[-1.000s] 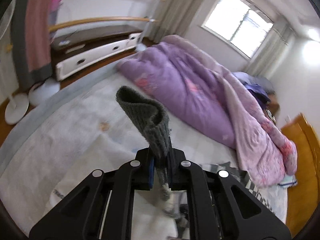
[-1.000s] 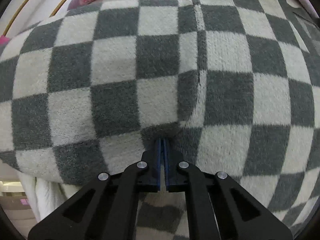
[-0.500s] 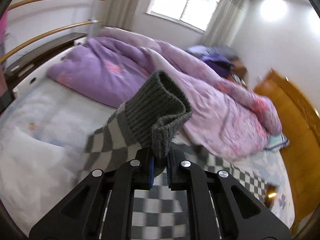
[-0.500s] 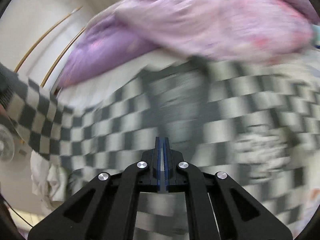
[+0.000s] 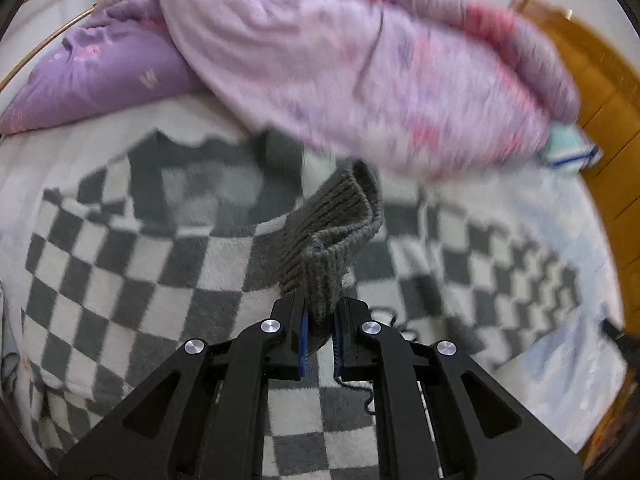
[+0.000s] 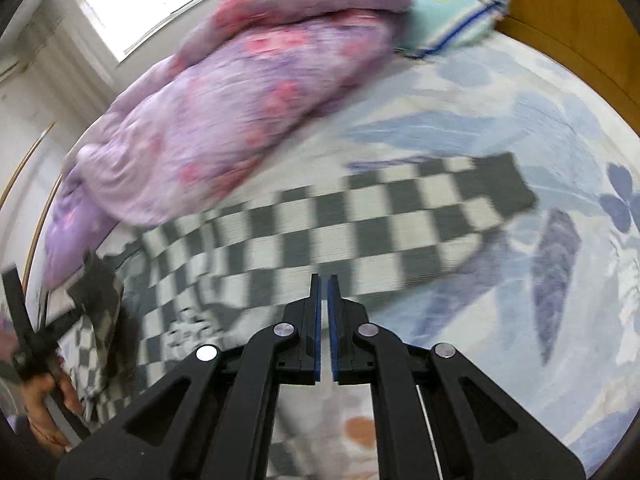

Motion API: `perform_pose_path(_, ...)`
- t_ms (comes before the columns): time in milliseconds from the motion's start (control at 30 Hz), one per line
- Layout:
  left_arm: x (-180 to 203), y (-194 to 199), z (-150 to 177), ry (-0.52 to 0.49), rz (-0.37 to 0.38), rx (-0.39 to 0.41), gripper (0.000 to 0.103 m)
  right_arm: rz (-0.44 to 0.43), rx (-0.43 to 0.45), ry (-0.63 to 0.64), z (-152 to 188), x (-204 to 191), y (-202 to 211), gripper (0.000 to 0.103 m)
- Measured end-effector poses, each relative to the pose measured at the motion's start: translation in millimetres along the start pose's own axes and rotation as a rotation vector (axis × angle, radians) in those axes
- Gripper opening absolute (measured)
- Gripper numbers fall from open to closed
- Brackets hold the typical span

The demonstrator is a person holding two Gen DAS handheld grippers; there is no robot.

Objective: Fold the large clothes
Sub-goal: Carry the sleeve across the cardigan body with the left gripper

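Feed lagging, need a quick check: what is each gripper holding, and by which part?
Left gripper pinches the checkered sweater by its grey ribbed cuff. Right gripper holds nothing visible.

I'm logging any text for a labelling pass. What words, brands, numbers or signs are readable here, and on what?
None can be read.
Checkered sweater: pattern only, no tag or label showing.
Purple quilt: blurred floral marks, no lettering.
Bed sheet: leaf and butterfly print, no words.
Left hand-held gripper and right hand-held gripper: plain black with blue pads, no markings visible.
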State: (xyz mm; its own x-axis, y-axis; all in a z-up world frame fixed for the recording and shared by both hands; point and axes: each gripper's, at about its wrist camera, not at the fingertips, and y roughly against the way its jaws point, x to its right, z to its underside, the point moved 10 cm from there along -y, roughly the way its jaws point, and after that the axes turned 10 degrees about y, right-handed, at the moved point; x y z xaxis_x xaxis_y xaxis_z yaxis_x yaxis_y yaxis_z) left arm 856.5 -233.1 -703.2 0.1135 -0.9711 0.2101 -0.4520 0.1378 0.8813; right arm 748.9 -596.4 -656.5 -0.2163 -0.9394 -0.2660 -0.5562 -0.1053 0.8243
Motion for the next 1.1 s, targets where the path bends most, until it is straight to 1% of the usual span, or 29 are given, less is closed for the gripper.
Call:
perform_pose_path(67, 1.4, -16.6, 14.3, -0.016, -0.035, -0.042, 0.010, 0.004, -0.001, -0.067, 3.2, 26.7, -9.7, 0.006)
perform_pose_path(100, 2.7, -21.8, 18.6, -0.016, -0.041, -0.049, 0.011, 0.006, -0.004, -0.109, 5.5, 41.9, -17.7, 0.007)
perform_pose_path(133, 5.3, -28.7, 24.4, -0.010, -0.032, -0.071, 0.017, 0.008, -0.003, -0.146, 8.7, 55.3, -20.8, 0.009)
perform_pose_path(167, 8.6, -33.4, 29.8, -0.004, -0.013, -0.100, 0.024, -0.008, -0.005, -0.184, 10.9, 62.3, -28.3, 0.010)
perform_pose_path(200, 12.1, -36.9, 35.4, -0.002, 0.002, -0.124, 0.028, -0.023, -0.015, -0.221, 14.2, 69.9, -37.8, 0.013)
perform_pose_path(233, 17.7, -35.7, 39.1, -0.012, 0.026, -0.132, 0.037, -0.029, -0.027, -0.246, 16.7, 75.0, -46.1, 0.017)
perform_pose_path(267, 22.7, -29.7, 39.8, -0.021, 0.049, -0.128, 0.053, -0.036, -0.031, -0.271, 20.0, 79.8, -53.3, 0.017)
perform_pose_path(333, 33.4, -11.5, 38.8, -0.038, 0.123, -0.084, 0.063, -0.077, -0.026, -0.366, 26.6, 90.7, -68.9, 0.017)
perform_pose_path(367, 34.1, -4.1, 36.5, -0.039, 0.144, -0.062, 0.067, -0.091, -0.015, -0.437, 29.4, 98.1, -74.6, 0.018)
perform_pose_path(400, 32.9, 1.8, 34.0, -0.034, 0.160, -0.042, 0.069, -0.118, 0.003, -0.497, 30.1, 103.7, -78.1, 0.018)
perform_pose_path(433, 21.5, 6.9, 30.6, -0.011, 0.142, -0.020, 0.073, -0.173, 0.041, -0.580, 30.2, 109.2, -81.5, 0.020)
perform_pose_path(467, 15.3, 7.3, 29.5, 0.006, 0.117, -0.013, 0.073, -0.199, 0.060, -0.618, 30.0, 112.3, -84.7, 0.026)
perform_pose_path(500, 3.6, 5.7, 28.8, 0.024, 0.085, -0.016, 0.073, -0.212, 0.077, -0.627, 28.5, 113.1, -88.1, 0.027)
perform_pose_path(567, -26.8, -3.9, 28.6, 0.048, -0.019, -0.025, 0.073, -0.226, 0.093, -0.628, 26.0, 111.5, -94.1, 0.030)
perform_pose_path(600, -45.0, -12.7, 31.3, 0.063, -0.069, -0.050, 0.073, -0.237, 0.099, -0.639, 25.4, 110.9, -98.3, 0.030)
perform_pose_path(667, -68.3, -24.8, 38.8, 0.088, -0.126, -0.103, 0.073, -0.221, 0.098, -0.661, 25.8, 113.0, -101.9, 0.029)
perform_pose_path(700, -81.0, -28.2, 41.5, 0.097, -0.159, -0.115, 0.073, -0.207, 0.102, -0.667, 25.4, 114.2, -101.1, 0.029)
perform_pose_path(733, -92.3, -28.6, 39.6, 0.105, -0.186, -0.104, 0.073, -0.178, 0.111, -0.681, 26.1, 112.3, -94.0, 0.030)
perform_pose_path(800, -101.7, -27.6, 36.2, 0.113, -0.175, -0.087, 0.073, -0.150, 0.141, -0.717, 27.5, 112.8, -83.1, 0.031)
perform_pose_path(833, -108.2, -30.5, 37.6, 0.116, -0.185, -0.100, 0.073, -0.103, 0.156, -0.741, 30.4, 116.4, -76.9, 0.036)
perform_pose_path(867, -114.1, -34.2, 40.1, 0.123, -0.194, -0.116, 0.073, -0.074, 0.160, -0.751, 32.6, 119.9, -75.9, 0.047)
perform_pose_path(900, -117.0, -37.7, 42.4, 0.128, -0.191, -0.126, 0.073, -0.057, 0.137, -0.752, 35.1, 120.5, -80.8, 0.049)
perform_pose_path(933, -120.0, -43.0, 46.1, 0.125, -0.181, -0.143, 0.073, -0.019, 0.111, -0.743, 37.6, 121.7, -84.8, 0.049)
perform_pose_path(967, -119.6, -45.5, 46.9, 0.115, -0.177, -0.144, 0.073, -0.011, 0.123, -0.731, 36.1, 120.7, -86.6, 0.049)
perform_pose_path(1000, -118.8, -48.7, 48.6, 0.087, -0.172, -0.151, 0.073, -0.033, 0.132, -0.721, 33.0, 117.7, -90.6, 0.049)
perform_pose_path(1067, -116.4, -49.9, 48.7, 0.053, -0.162, -0.165, 0.073, -0.174, 0.086, -0.680, 26.7, 98.7, -116.4, 0.049)
perform_pose_path(1100, -116.9, -48.6, 47.4, 0.050, -0.141, -0.176, 0.073, -0.128, 0.071, -0.616, 25.5, 97.2, -118.4, 0.038)
